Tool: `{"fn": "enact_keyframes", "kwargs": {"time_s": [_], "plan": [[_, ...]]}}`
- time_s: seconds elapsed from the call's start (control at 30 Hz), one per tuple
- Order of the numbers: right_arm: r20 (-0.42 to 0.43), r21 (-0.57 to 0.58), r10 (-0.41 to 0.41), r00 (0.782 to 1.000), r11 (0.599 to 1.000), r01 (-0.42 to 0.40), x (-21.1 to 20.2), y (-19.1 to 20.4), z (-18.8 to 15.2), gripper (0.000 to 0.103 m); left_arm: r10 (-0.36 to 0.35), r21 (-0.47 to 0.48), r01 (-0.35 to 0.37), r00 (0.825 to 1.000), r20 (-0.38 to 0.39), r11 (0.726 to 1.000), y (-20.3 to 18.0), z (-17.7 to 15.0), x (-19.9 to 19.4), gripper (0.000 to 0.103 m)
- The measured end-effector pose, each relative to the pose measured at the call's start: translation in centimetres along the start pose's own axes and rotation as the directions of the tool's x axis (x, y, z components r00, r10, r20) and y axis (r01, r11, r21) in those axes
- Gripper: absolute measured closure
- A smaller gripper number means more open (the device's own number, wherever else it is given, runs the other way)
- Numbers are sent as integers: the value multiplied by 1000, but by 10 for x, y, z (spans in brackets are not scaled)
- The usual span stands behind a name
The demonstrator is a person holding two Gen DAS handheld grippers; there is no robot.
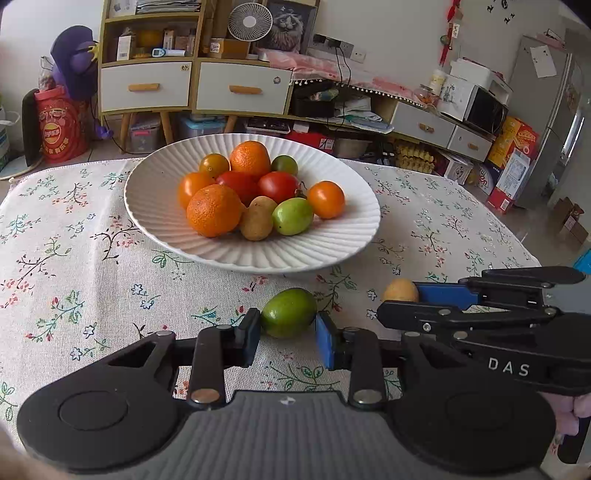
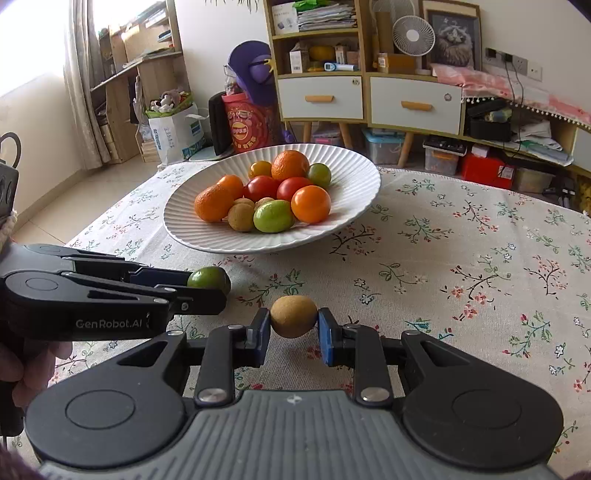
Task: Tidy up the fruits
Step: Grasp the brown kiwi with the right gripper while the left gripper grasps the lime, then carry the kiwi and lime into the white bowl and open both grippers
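Note:
A white ribbed bowl [image 1: 325,251] holds several fruits: oranges, red and orange tomatoes, a green fruit and brown fruits; it also shows in the right wrist view [image 2: 354,206]. My left gripper [image 1: 288,338] is shut on a green fruit [image 1: 289,312] just above the tablecloth, in front of the bowl. My right gripper [image 2: 293,332] is shut on a small brown fruit [image 2: 293,315], to the right of the left one. The right gripper [image 1: 402,299] and its brown fruit [image 1: 400,290] show at the right in the left wrist view. The left gripper [image 2: 212,286] with the green fruit [image 2: 207,277] shows at the left in the right wrist view.
The table wears a floral tablecloth [image 1: 74,258]. Behind it stand a drawer cabinet [image 1: 192,88], a fan [image 1: 250,20], a red drum [image 1: 61,125] and low shelves with a microwave [image 1: 476,107]. The table's far edge lies just behind the bowl.

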State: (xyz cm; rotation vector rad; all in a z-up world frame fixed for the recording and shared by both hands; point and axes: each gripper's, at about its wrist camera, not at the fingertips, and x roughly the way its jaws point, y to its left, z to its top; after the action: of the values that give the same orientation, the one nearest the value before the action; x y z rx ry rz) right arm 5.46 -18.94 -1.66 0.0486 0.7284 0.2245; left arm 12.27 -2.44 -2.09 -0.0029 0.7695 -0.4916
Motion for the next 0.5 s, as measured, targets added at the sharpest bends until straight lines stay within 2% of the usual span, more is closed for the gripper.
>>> {"fn": "enact_keyframes", "kwargs": {"time_s": [0.27,0.5], "plan": [[42,20,5,999,1000,-6,-7,-1,13,78,-51,46,50,999,18,998,-12,5,-18,79],[82,57,-25,996,998,20,-6,-8,34,78,-35,13,34,998,61,999,-10,20,-17,79]]}}
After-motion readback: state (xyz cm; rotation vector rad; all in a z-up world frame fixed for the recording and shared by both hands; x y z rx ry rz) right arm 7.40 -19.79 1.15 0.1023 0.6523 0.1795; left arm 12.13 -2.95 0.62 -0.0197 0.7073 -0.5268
